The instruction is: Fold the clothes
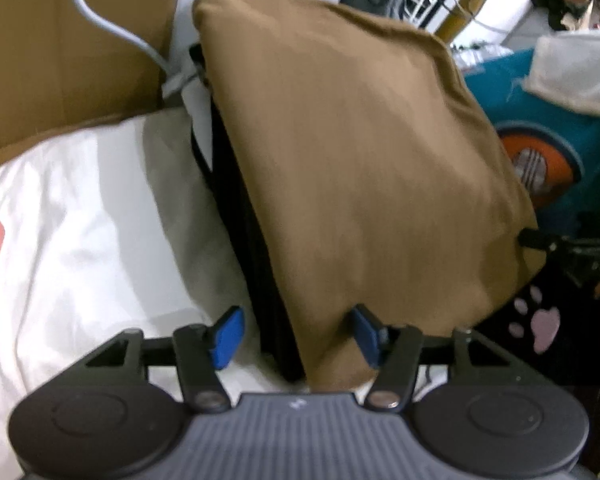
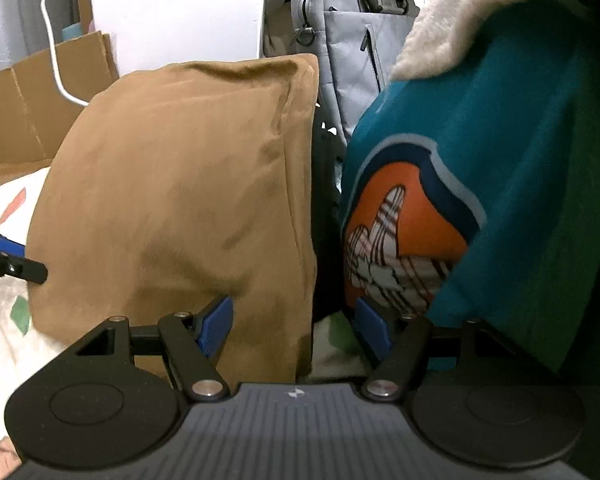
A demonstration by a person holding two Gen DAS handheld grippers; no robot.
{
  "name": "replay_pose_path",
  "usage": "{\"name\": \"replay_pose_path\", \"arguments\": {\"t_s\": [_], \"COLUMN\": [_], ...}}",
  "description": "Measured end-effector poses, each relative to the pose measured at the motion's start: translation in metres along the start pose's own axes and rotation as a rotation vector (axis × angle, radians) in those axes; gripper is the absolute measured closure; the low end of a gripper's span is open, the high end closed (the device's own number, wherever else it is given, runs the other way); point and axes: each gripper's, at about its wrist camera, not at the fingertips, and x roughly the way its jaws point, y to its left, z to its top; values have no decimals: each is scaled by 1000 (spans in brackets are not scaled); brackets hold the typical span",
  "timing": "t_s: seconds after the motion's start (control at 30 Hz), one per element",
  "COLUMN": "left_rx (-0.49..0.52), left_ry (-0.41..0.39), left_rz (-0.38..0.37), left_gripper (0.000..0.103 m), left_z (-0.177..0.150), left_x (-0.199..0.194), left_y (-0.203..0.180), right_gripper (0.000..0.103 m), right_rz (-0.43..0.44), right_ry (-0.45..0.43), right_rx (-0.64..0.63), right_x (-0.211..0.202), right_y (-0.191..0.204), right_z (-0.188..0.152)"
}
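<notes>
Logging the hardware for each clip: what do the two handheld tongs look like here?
Both match. The left tongs and right tongs each have blue ribbed pads on black hinged link arms with silver pivot bolts, mounted on a grey ribbed body between two round black discs. A small white mark sits at the centre. No sleeves show.

A home bedroom: patterned bedsheet (image 1: 80, 208) below the gripper, cardboard box (image 2: 32, 104) and grey backpack (image 2: 352, 40) ahead, clothes alongside.
</notes>
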Motion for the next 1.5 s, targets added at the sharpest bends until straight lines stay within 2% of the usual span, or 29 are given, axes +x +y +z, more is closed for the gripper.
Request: {"name": "replay_pose_path", "arguments": {"t_s": [0.2,0.4,0.47,0.5,0.53,0.57,0.63,0.87,0.97,1.0,1.07,1.13,1.27,1.5], "left_rx": [17,23,11,4,-3,-7,10,26,23,19,11,7,1,-9], "left_ry": [29,37,43,46,49,50,46,60,71,67,14,-58,-127,-196], "left_rz": [-8,-26,-43,-52,-61,-75,-73,-61,-23,-23,-37,-54,-60,-23], "left_gripper": [42,42,48,56,69,74,83,93,93,90,85,75,73,66], "left_z": [-14,-15,-15,-15,-15,-16,-17,-22,-20,-19,-11,-2,22,49], "left_x": [-1,8,13,15,17,18,17,6,-2,-5,-16,-29,-38,-36], "left_y": [-1,1,3,3,4,5,2,7,13,14,17,20,19,16], "right_gripper": [30,31,31,33,40,49,53,61,61,60,58,56,56,56], "right_rz": [59,62,62,62,58,52,40,12,10,14,25,41,60,48], "right_ry": [15,90,126,133,143,157,184,211,210,201,177,154,89,14], "right_rx": [-2,-17,4,5,3,-1,-3,41,59,69,83,82,32,-28], "right_x": [-14,1,7,8,8,9,12,5,-6,-11,-21,-27,-38,-23], "right_y": [9,15,14,14,14,13,11,0,0,1,1,3,14,26], "right_z": [-4,4,8,9,8,7,6,2,3,4,9,15,35,77]}}
